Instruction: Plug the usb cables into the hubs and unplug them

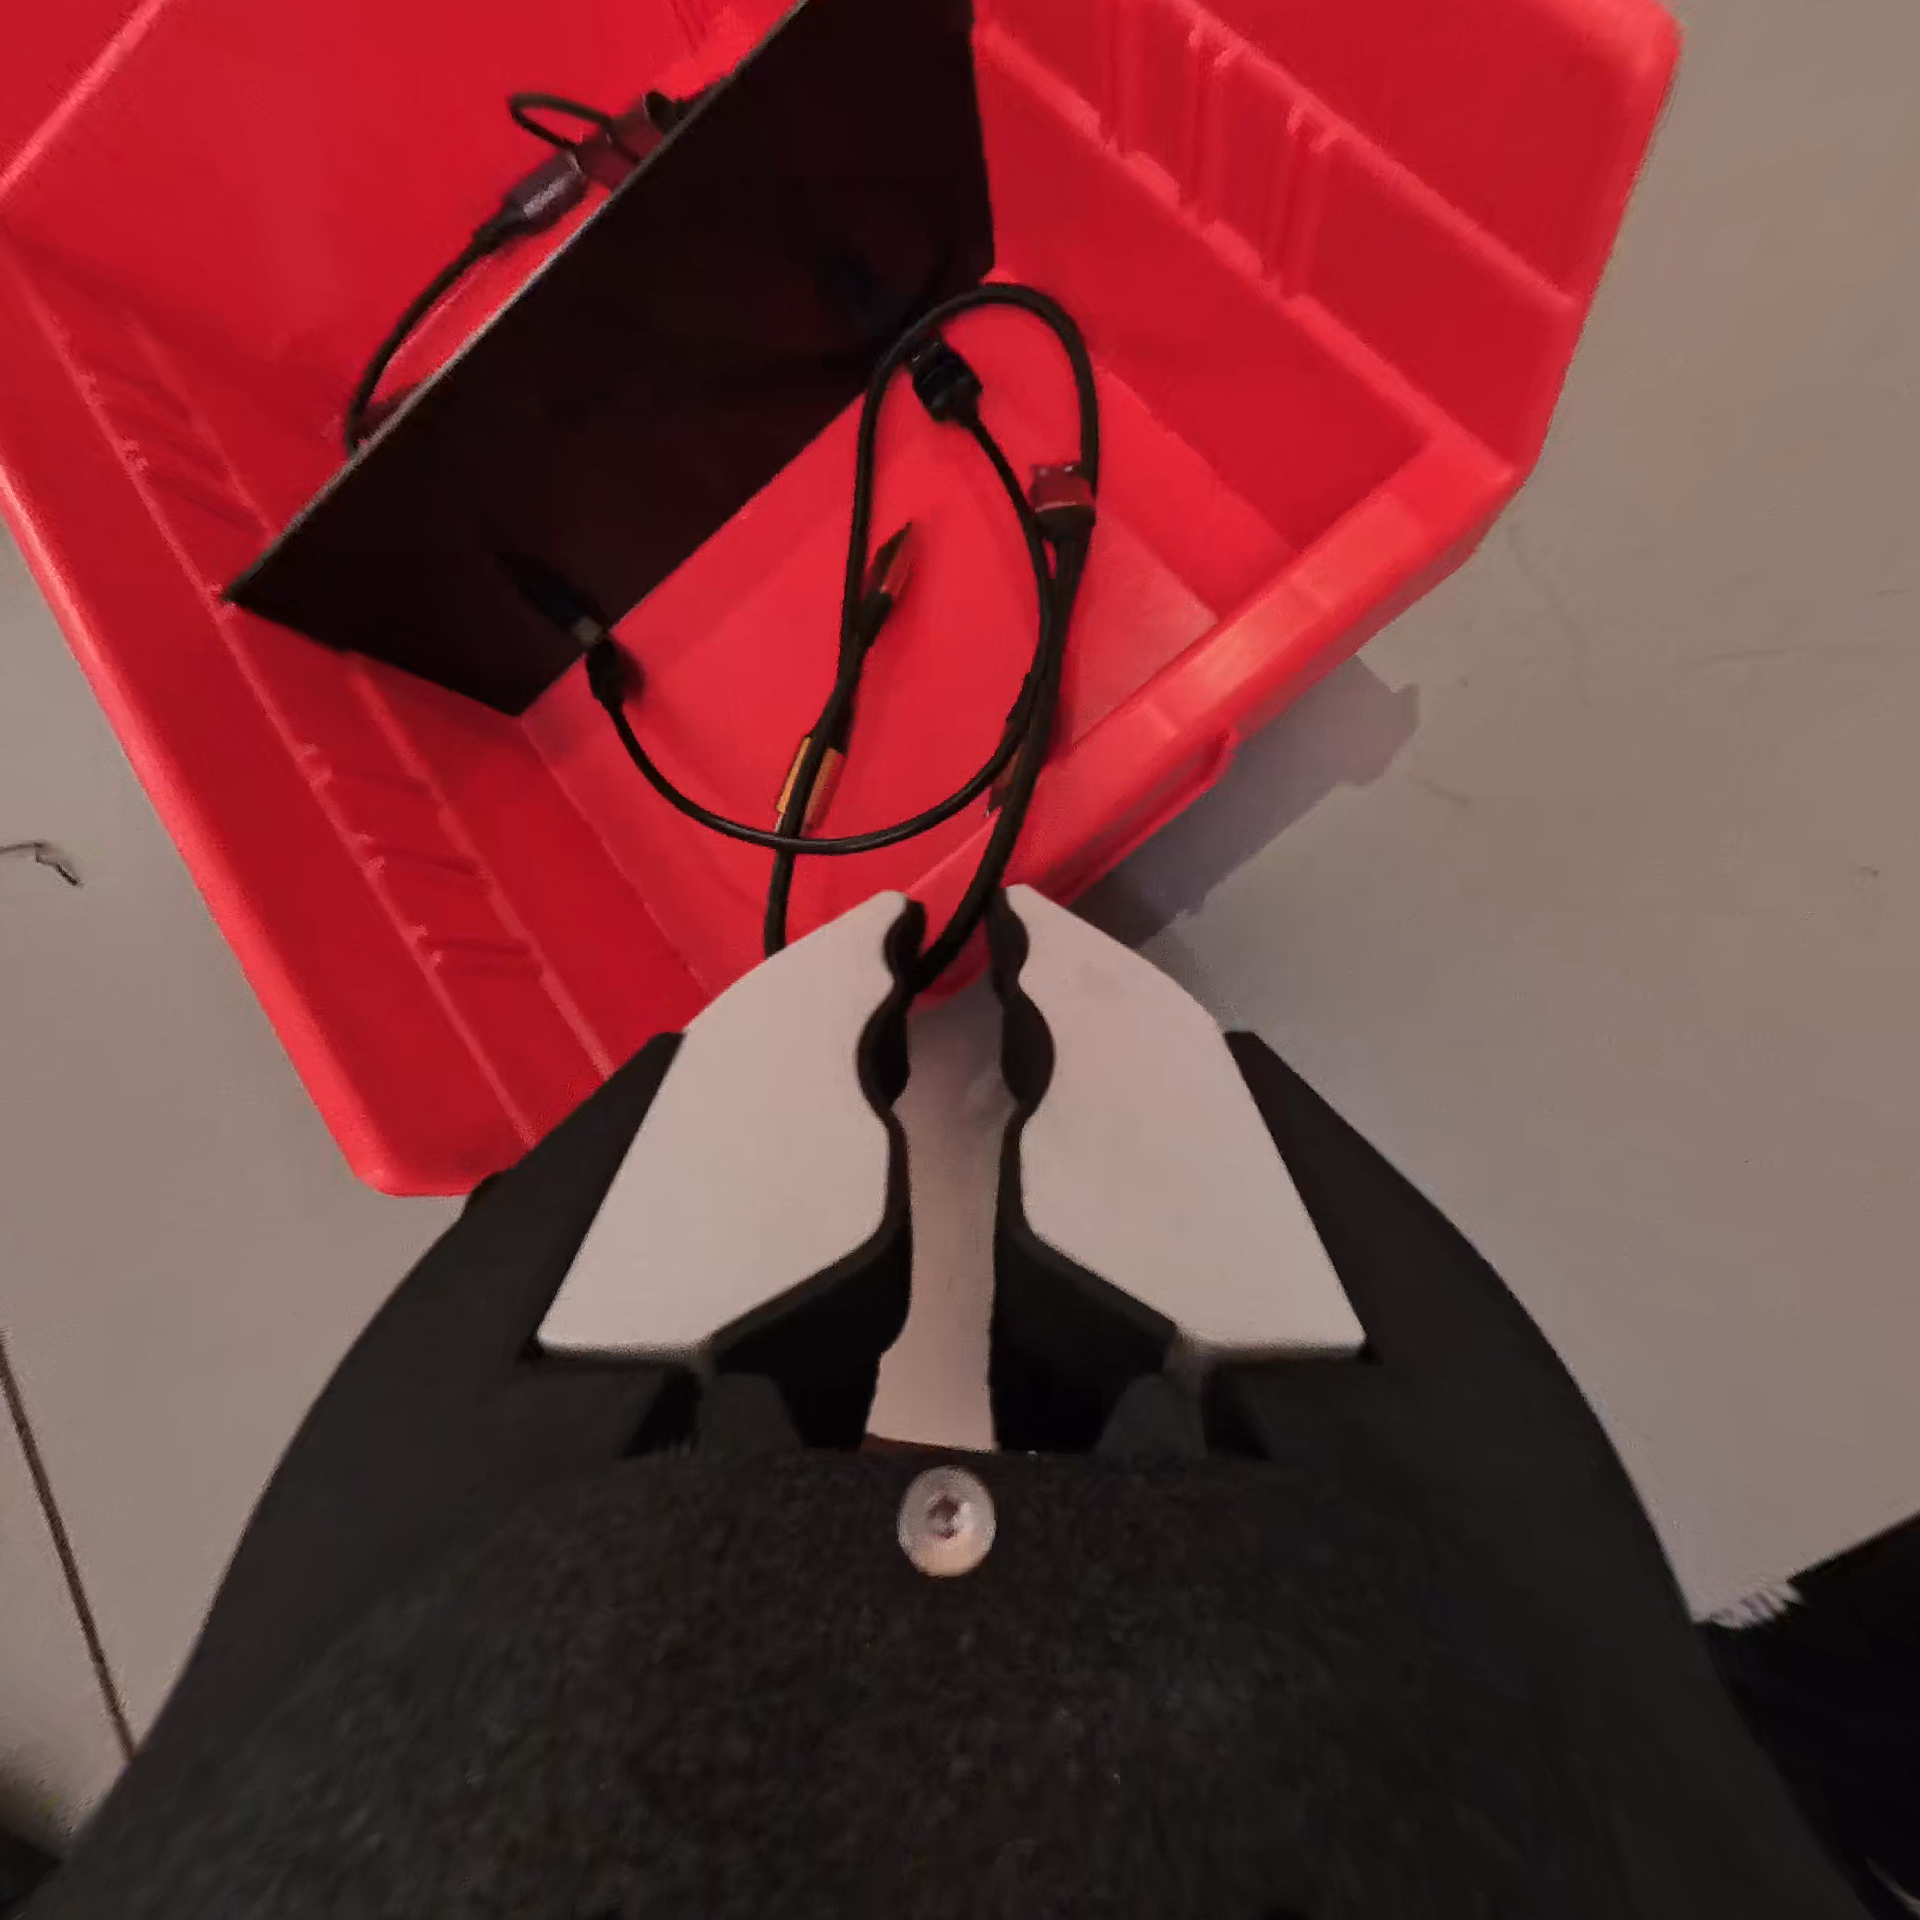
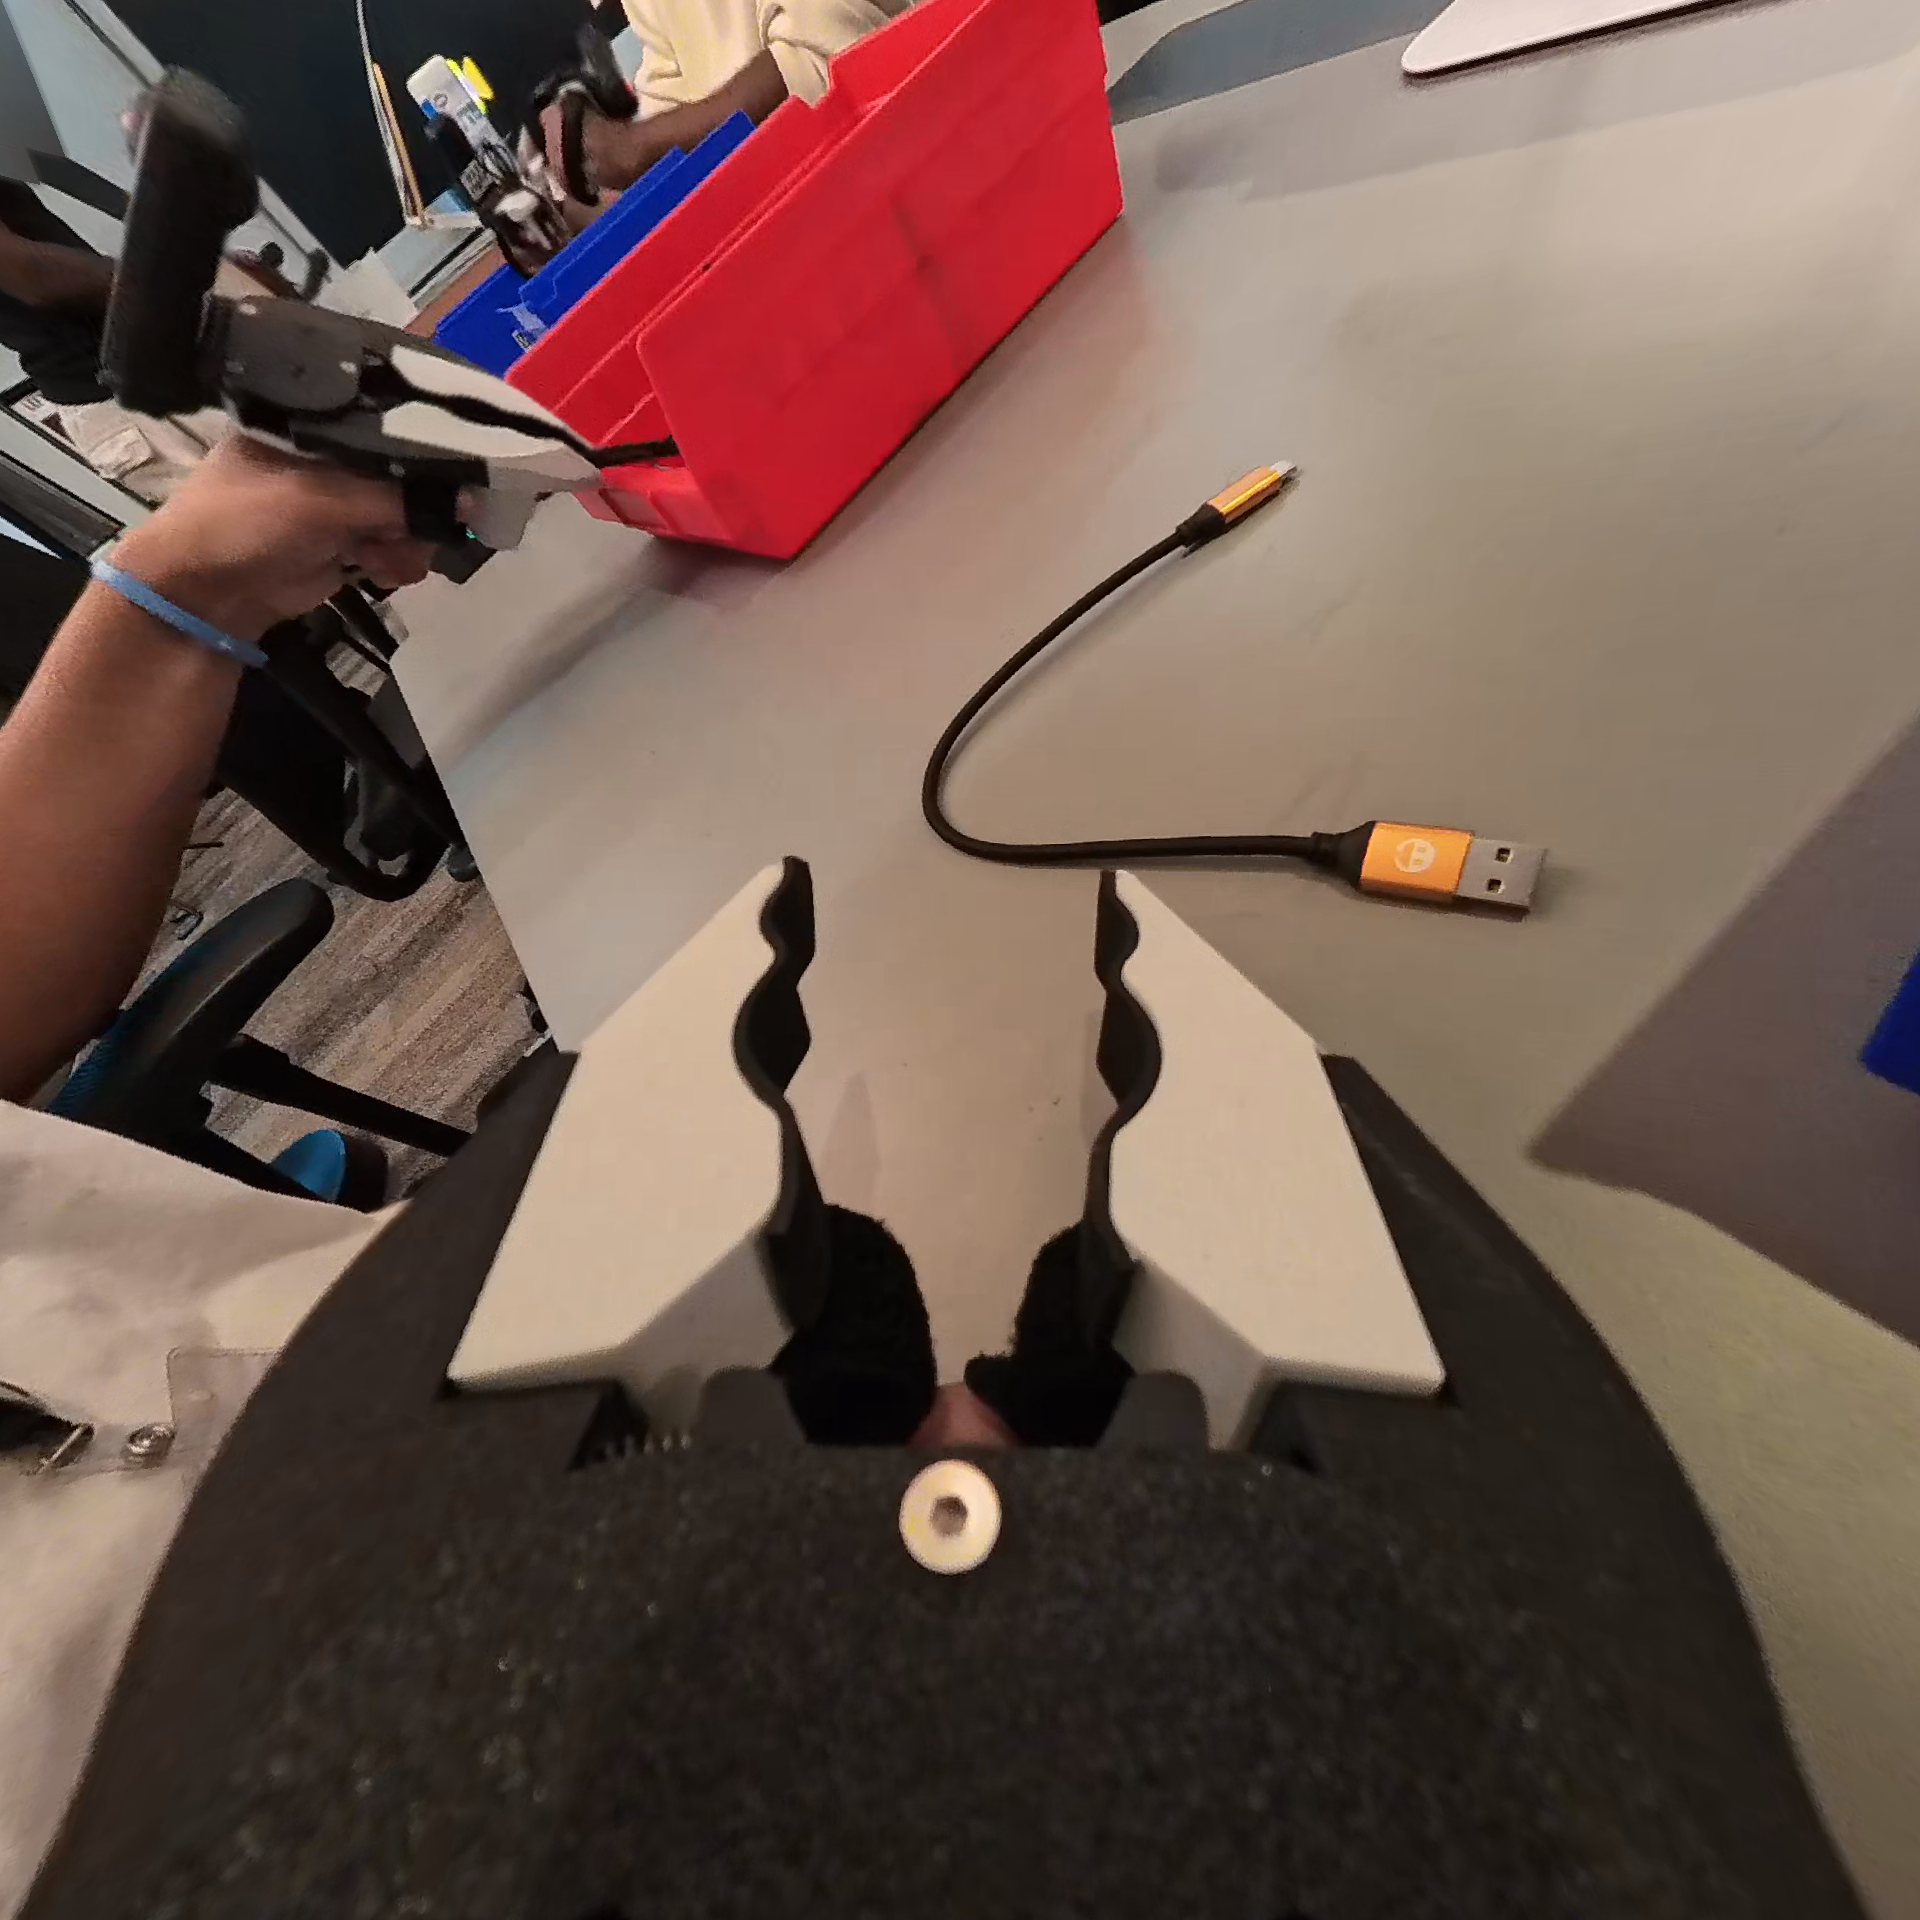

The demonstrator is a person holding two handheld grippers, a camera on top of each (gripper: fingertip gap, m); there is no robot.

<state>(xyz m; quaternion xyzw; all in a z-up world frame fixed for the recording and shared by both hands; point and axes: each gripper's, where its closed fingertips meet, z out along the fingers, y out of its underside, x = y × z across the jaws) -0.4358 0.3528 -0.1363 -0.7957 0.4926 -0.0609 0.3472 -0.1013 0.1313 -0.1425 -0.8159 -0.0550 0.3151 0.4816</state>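
Over red bin's near rim | left gripper nearly closed, pinching black cable dangling into the bin beside black divider | right gripper wide apart, empty, above grey table near orange-plug USB cable

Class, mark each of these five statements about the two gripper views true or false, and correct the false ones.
1. The left gripper has its fingers closed on a black cable. True.
2. That cable trails into a blue bin. False: it trails into the red bin.
3. The right gripper grips the orange-plug cable. False: its fingers are open and empty; the orange-plug cable lies apart on the grey table.
4. A dark divider panel stands inside the red bin. True.
5. The red bin holds no cables. False: several black cables lie in it, one with a red plug.
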